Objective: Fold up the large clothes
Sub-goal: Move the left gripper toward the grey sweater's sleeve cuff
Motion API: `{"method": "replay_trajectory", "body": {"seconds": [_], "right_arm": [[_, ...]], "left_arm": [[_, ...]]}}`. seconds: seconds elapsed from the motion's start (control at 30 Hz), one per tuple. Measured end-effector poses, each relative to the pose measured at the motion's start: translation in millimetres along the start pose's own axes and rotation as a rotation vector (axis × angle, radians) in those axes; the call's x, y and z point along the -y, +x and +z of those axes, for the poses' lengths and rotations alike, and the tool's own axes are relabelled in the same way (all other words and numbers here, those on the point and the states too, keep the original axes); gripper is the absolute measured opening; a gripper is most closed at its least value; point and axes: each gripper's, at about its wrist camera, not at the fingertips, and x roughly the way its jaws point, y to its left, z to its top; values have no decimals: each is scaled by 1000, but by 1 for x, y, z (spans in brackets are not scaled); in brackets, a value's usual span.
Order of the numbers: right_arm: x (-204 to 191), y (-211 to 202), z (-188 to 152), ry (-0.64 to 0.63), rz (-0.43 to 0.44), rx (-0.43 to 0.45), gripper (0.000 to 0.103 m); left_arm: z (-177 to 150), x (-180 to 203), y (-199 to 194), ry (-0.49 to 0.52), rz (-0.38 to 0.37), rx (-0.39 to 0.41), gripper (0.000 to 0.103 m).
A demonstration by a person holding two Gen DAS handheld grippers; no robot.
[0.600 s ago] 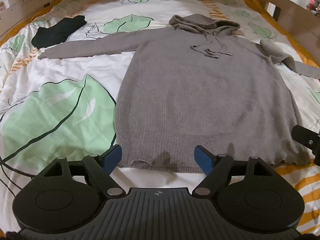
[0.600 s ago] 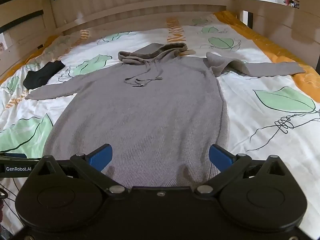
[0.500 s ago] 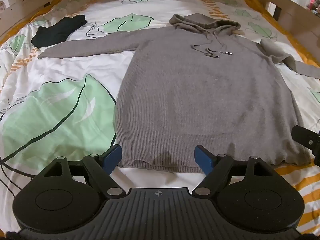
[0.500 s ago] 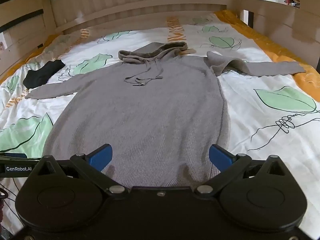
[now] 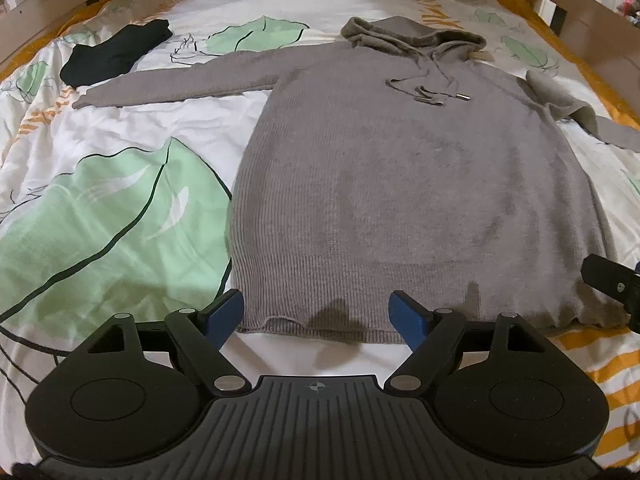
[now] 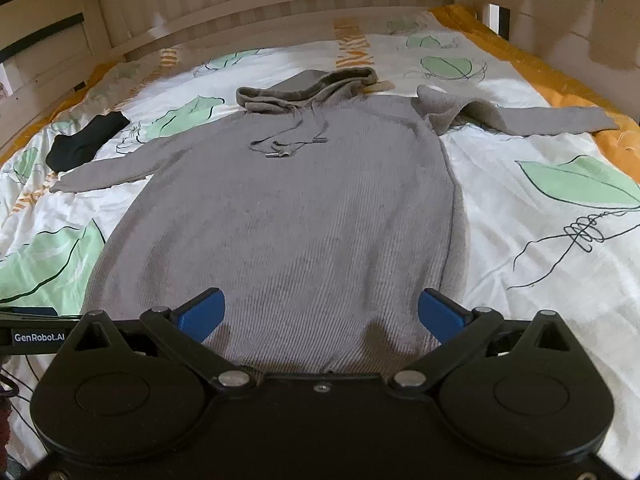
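A long grey knitted hoodie [image 5: 400, 184] [image 6: 296, 216] lies flat, front up, on the bed, hood at the far end and both sleeves spread sideways. Its right sleeve [image 6: 520, 120] is bunched near the shoulder. My left gripper [image 5: 318, 318] hovers open just over the hem's left part, nothing between its blue pads. My right gripper [image 6: 320, 312] stands wide open above the hem's right part, also with nothing gripped. A black piece of the right gripper [image 5: 612, 284] shows at the edge of the left wrist view.
A folded black garment [image 5: 116, 56] [image 6: 86, 144] lies at the far left beside the left sleeve. The white duvet with green leaves [image 5: 100, 220] covers the bed. A wooden headboard [image 6: 280, 12] and side rails enclose it.
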Motion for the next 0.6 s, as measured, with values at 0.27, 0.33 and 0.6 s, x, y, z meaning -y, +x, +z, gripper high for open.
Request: {"method": "replay_trajectory", "body": {"seconds": [0.27, 0.33, 0.6], "right_arm": [[1, 12, 4, -5, 13, -24, 102], [2, 17, 7, -1, 21, -28, 102], [8, 39, 28, 39, 75, -39, 102]], "left_arm": [[7, -4, 7, 8, 12, -4, 79], [12, -6, 9, -10, -12, 3, 79], [41, -42, 27, -149, -181, 3, 79]]}}
